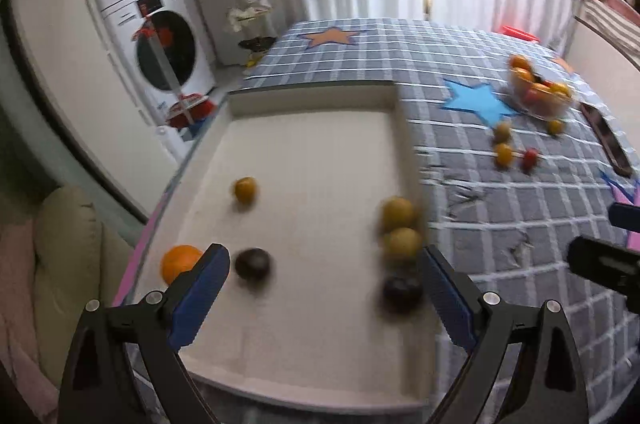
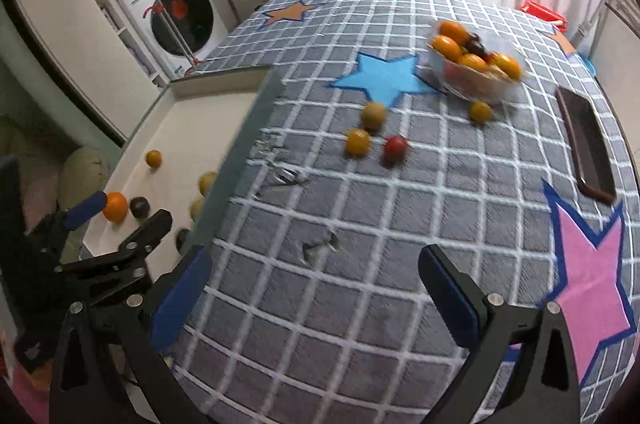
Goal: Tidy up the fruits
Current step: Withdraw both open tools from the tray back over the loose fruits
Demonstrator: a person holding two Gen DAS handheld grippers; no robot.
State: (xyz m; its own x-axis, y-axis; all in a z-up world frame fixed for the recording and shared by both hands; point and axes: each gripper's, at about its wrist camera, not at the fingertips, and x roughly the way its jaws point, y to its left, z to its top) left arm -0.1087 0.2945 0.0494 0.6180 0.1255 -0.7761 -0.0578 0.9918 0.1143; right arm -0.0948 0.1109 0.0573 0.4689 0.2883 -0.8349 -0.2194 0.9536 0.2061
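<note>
A white tray lies on the grey checked cloth and holds an orange, a small yellow fruit, two dark plums and two yellow-green fruits. My left gripper is open and empty above the tray's near part; it also shows in the right wrist view. My right gripper is open and empty above bare cloth. A clear bowl of fruit stands far right. Several loose fruits lie near it, among them a red one and a yellow one.
A dark phone lies at the cloth's right edge. Blue, pink and orange stars mark the cloth. Stacked washing machines stand beyond the table's left side. A cushion lies at the left.
</note>
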